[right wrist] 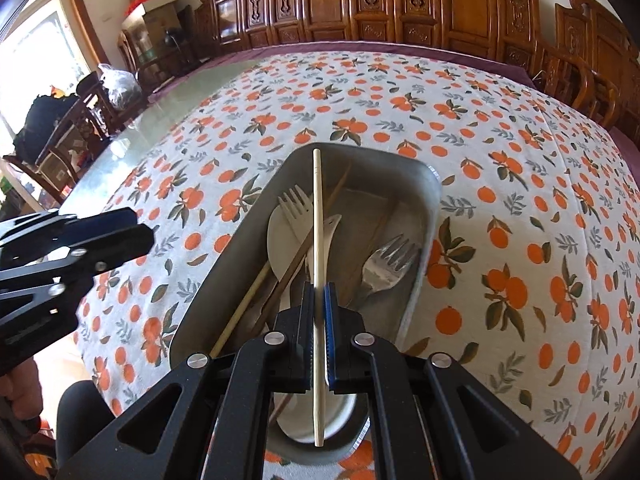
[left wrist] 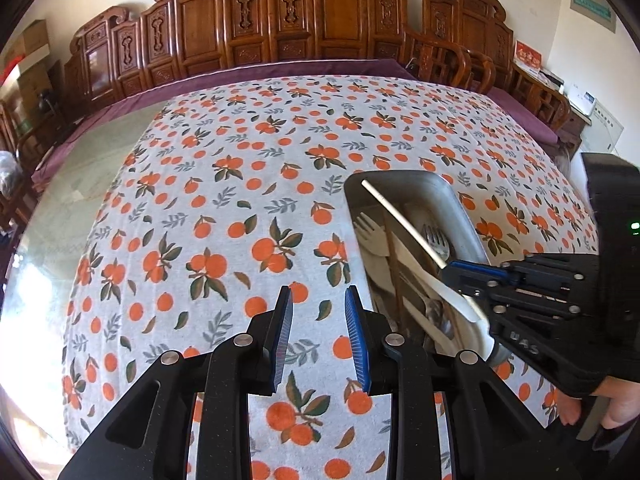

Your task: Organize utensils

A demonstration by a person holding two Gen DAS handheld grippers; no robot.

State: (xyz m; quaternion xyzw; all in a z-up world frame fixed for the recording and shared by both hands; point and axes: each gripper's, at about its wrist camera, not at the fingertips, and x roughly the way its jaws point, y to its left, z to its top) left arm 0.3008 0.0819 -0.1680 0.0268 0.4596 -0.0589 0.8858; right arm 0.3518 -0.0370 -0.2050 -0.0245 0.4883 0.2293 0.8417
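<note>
Now the right gripper (right wrist: pixel 319 292) pinches a pale chopstick (right wrist: pixel 317 216) over the metal tray (right wrist: pixel 424 184), and the left gripper (left wrist: pixel 319 294) is spread and empty

A grey metal tray (right wrist: pixel 424 200) holds the utensils: a white plastic fork (right wrist: pixel 294 204), a metal fork (right wrist: pixel 384 264), brown chopsticks (right wrist: pixel 340 192). One pale chopstick (right wrist: pixel 318 208) is above the tray, pointing along it.
</note>
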